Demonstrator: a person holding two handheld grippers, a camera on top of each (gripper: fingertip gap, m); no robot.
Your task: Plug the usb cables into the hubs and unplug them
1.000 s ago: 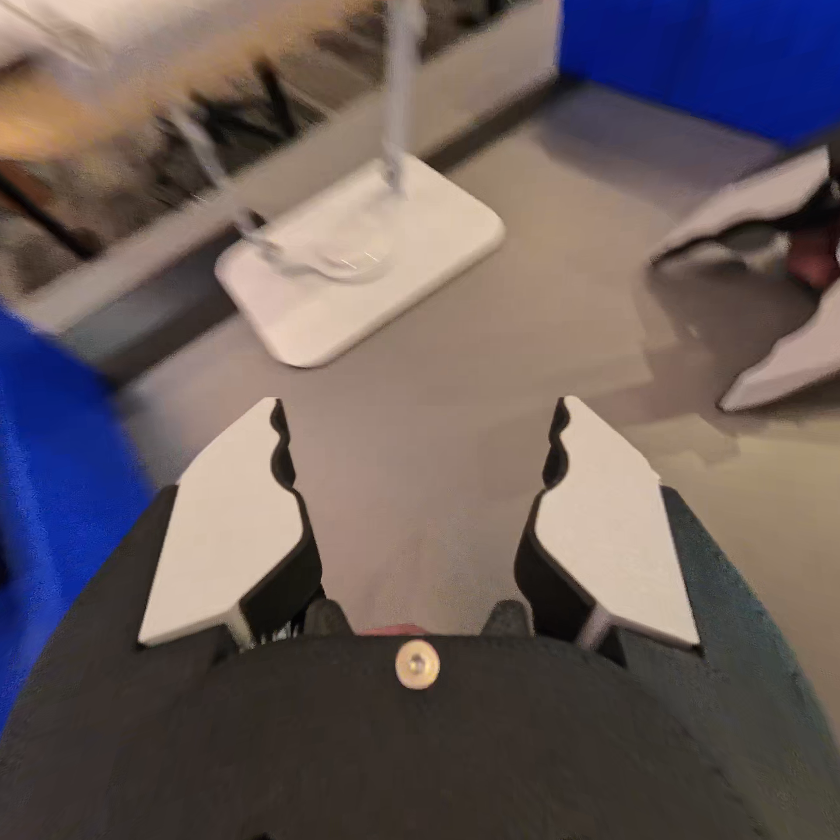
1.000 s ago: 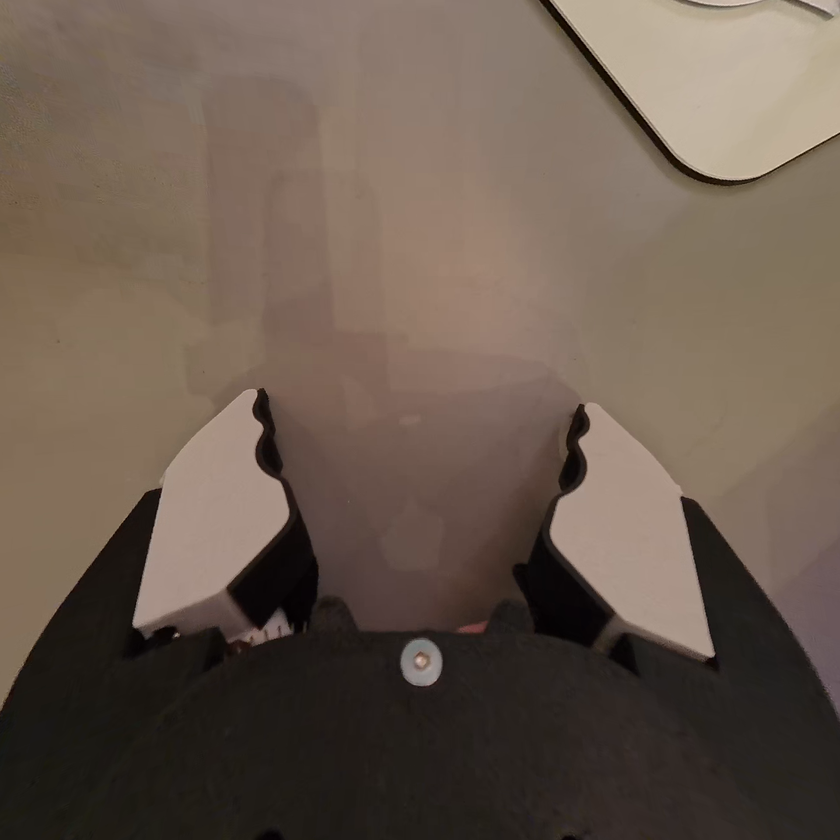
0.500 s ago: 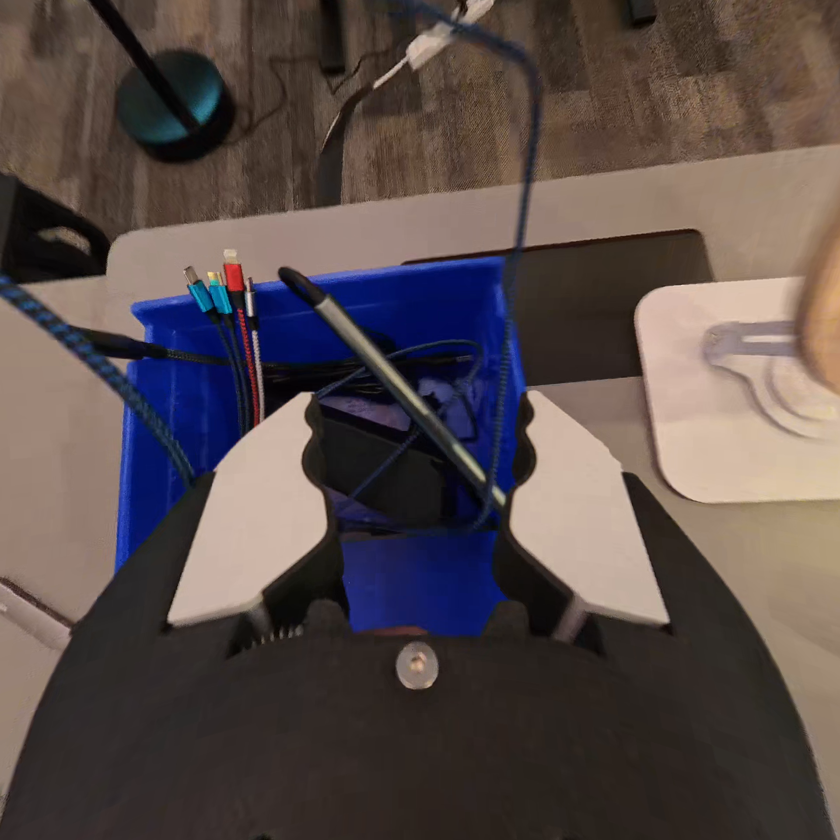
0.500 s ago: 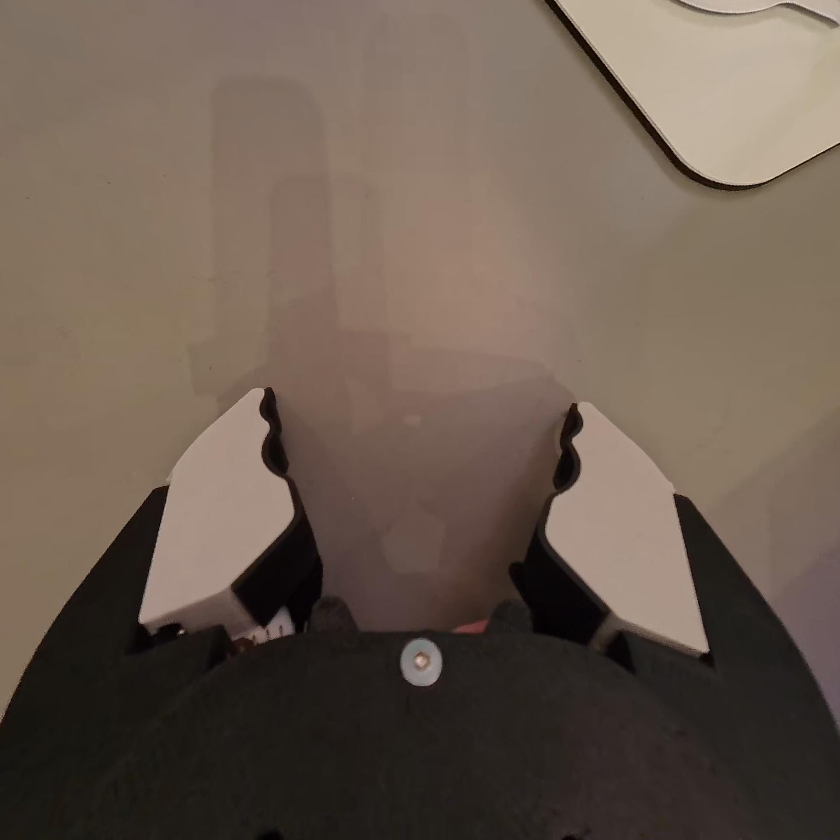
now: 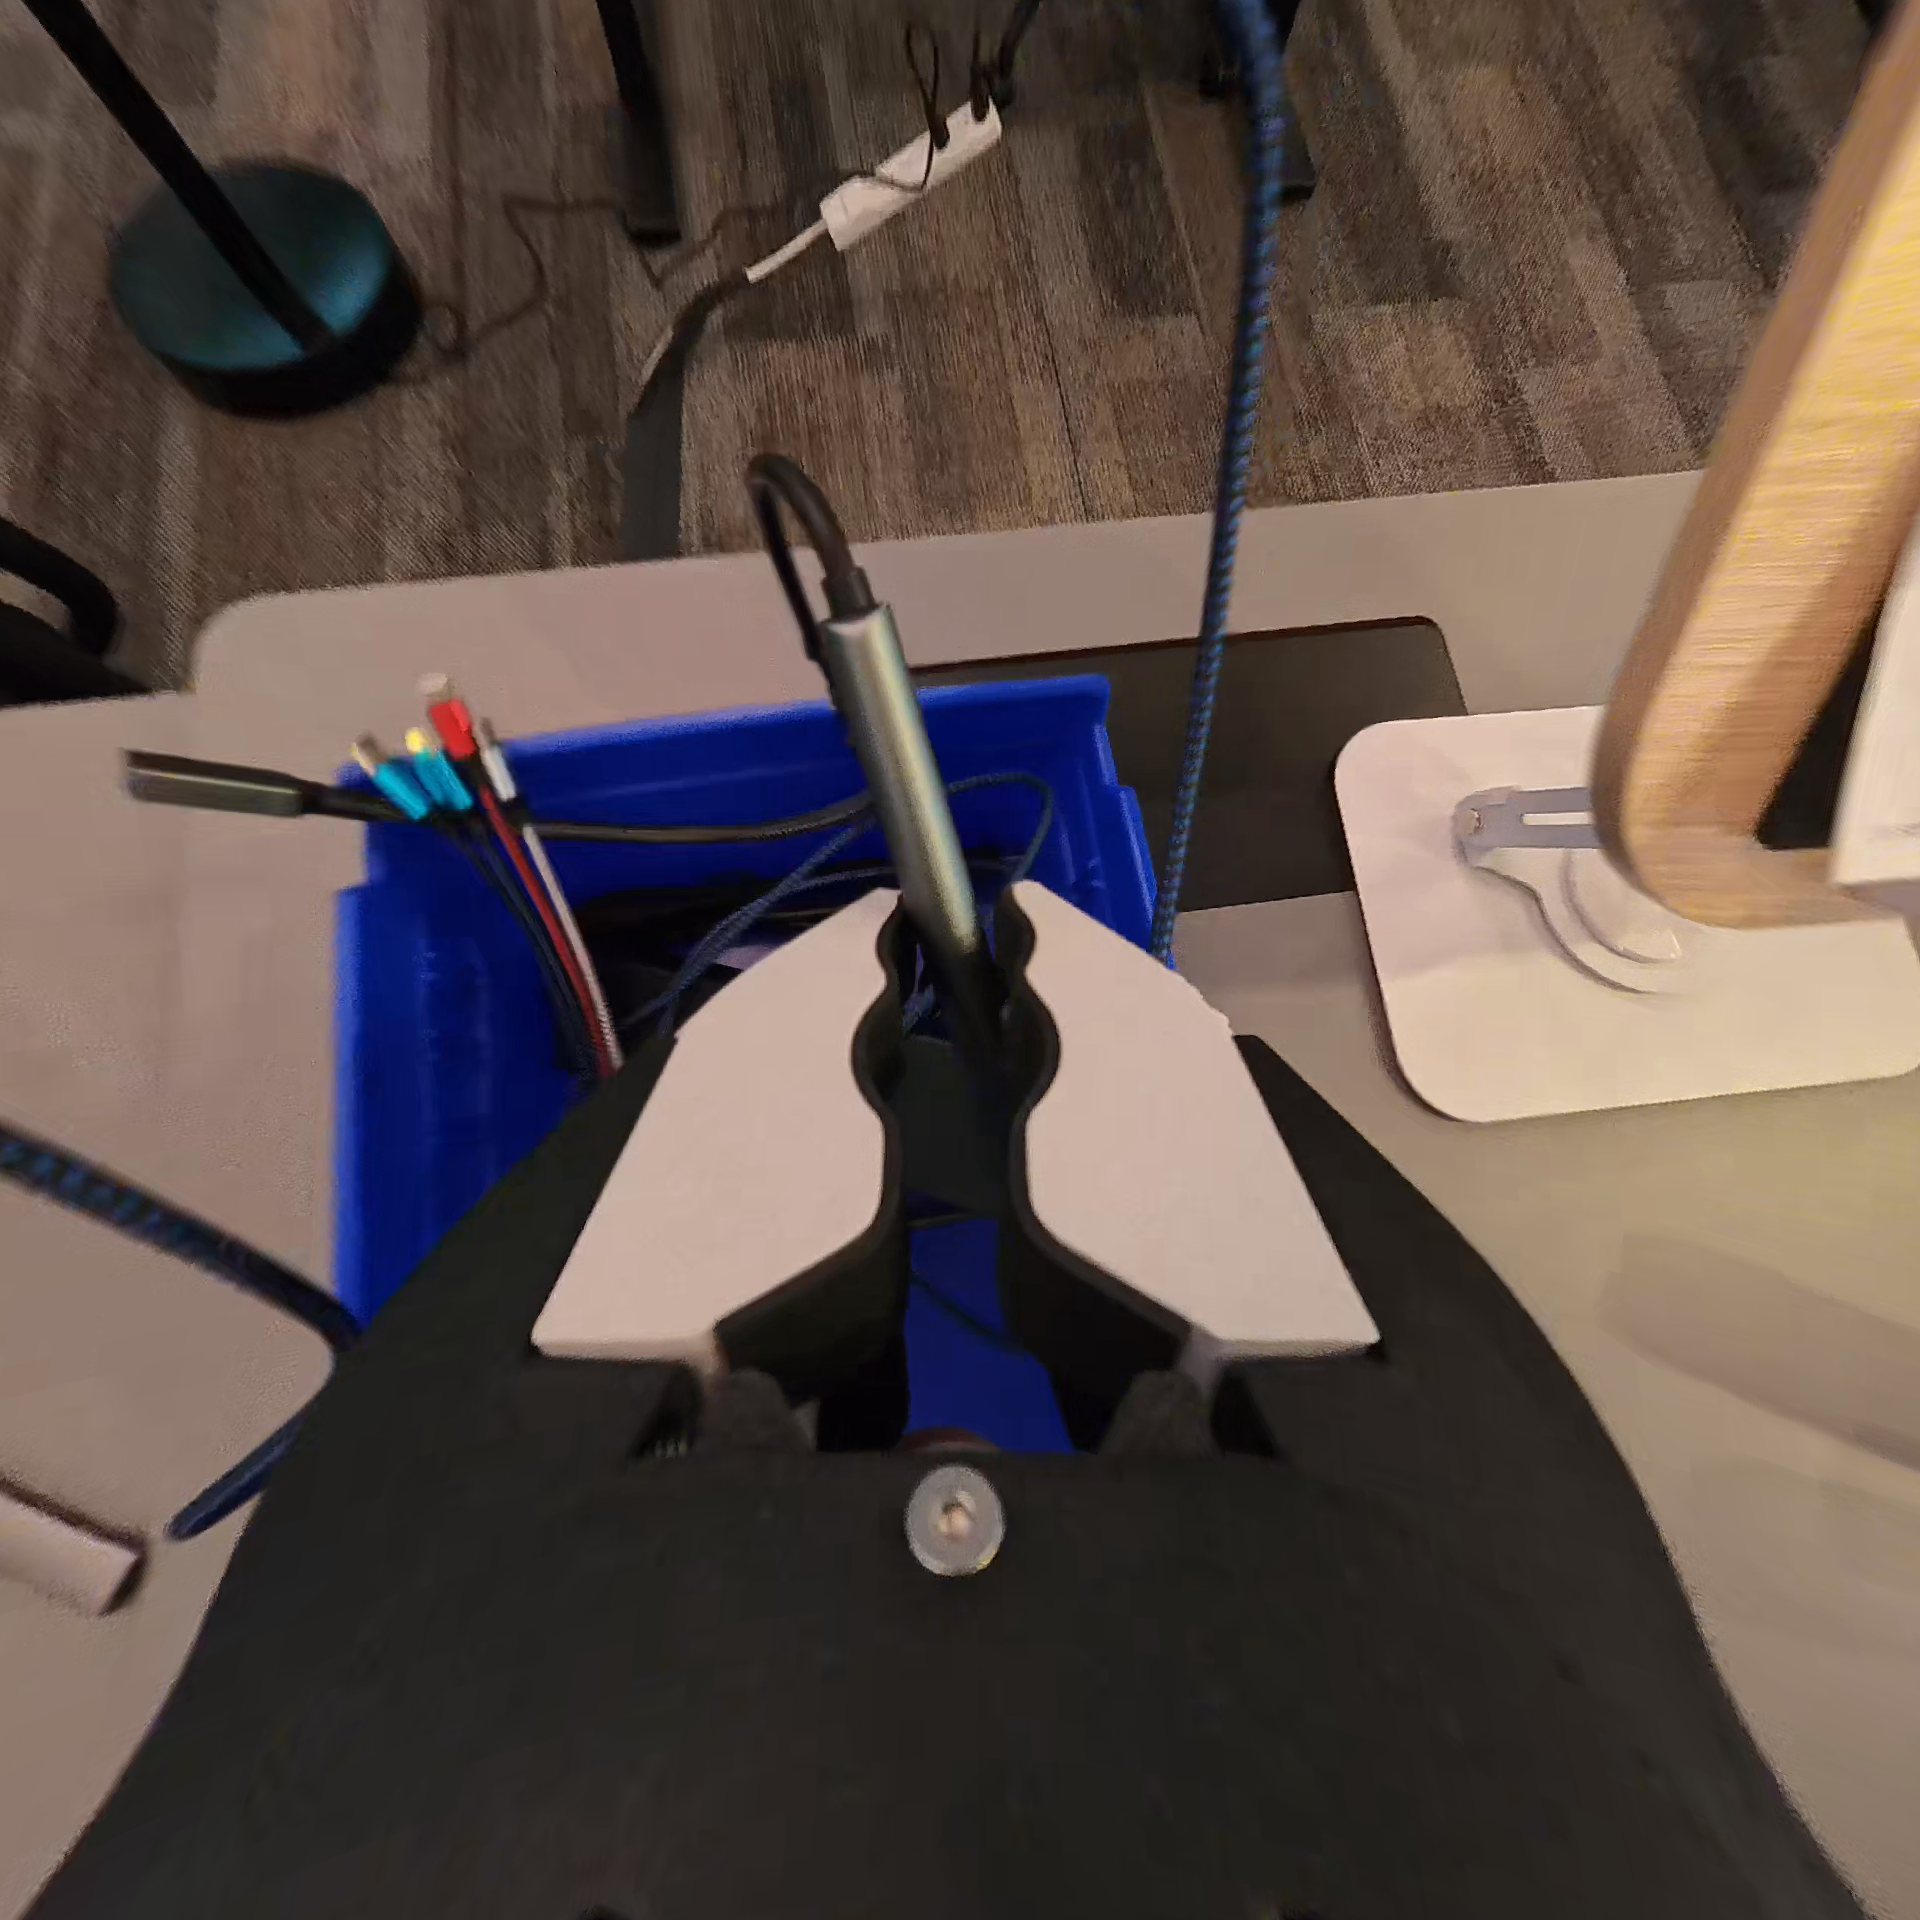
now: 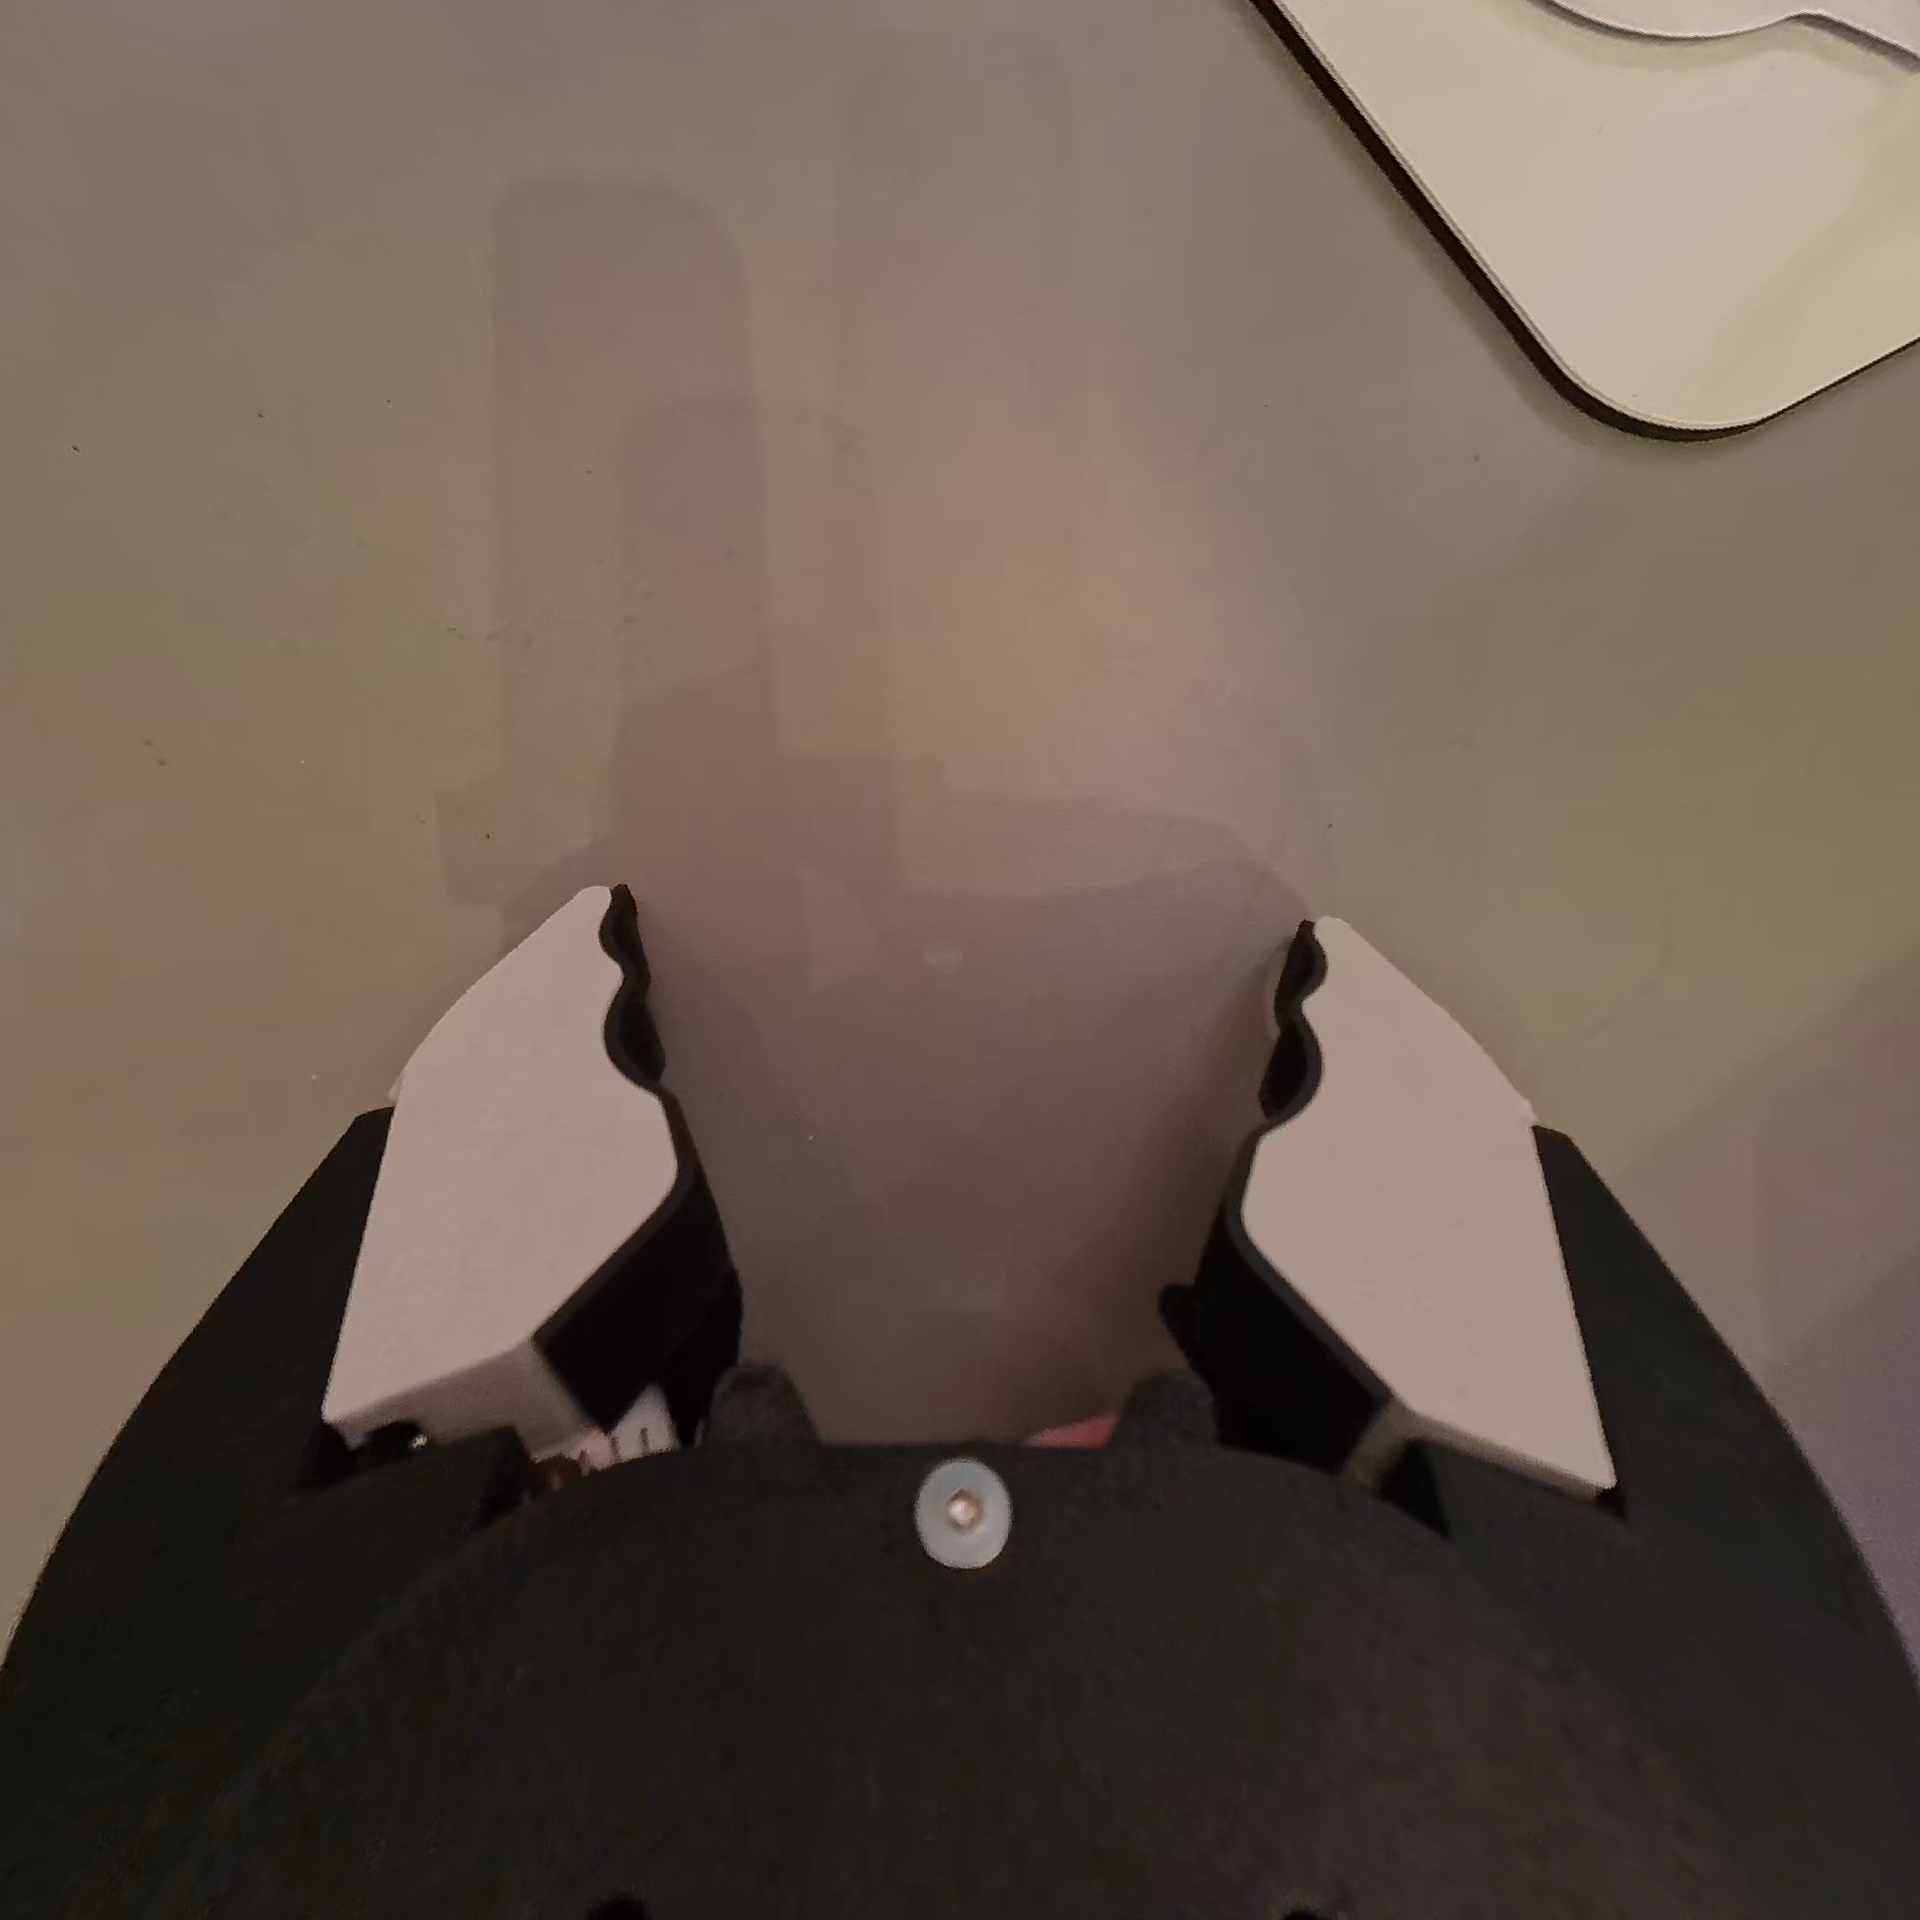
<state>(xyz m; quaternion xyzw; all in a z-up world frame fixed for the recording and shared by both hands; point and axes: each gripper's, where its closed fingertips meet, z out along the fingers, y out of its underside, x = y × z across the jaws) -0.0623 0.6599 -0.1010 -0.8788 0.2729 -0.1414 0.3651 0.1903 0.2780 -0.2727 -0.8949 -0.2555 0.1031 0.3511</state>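
Between the white fingertips of the left gripper [image 5: 956, 940] sits the lower end of a slim grey metal USB hub [image 5: 896, 774], a flat bar that tilts up and away from the jaws; the fingers have closed onto it and the dark pads press its sides. A short black cable [image 5: 795, 530] loops from the hub's upper end. Directly beneath the grasp is a blue plastic bin [image 5: 447, 1039] holding a tangle of dark and blue braided leads. Over the bin's far left corner pokes a bundle of USB cables with teal, red and silver plugs [image 5: 436, 764], and beside them a second grey hub [image 5: 208, 781] lies across the rim onto the pale grey table [image 5: 1662, 1299]. A blue-and-black braided cable [image 5: 1226, 520] hangs down just right of the bin. Further right stands a white square stand base [image 5: 1538, 1029] with a curved wooden piece [image 5: 1787, 540] above it.

Over on the other side, the right gripper [image 6: 961, 935] is spread wide with nothing between its fingers, pointing down at bare table, with a corner of a white flat pad [image 6: 1662, 208] at the upper right.
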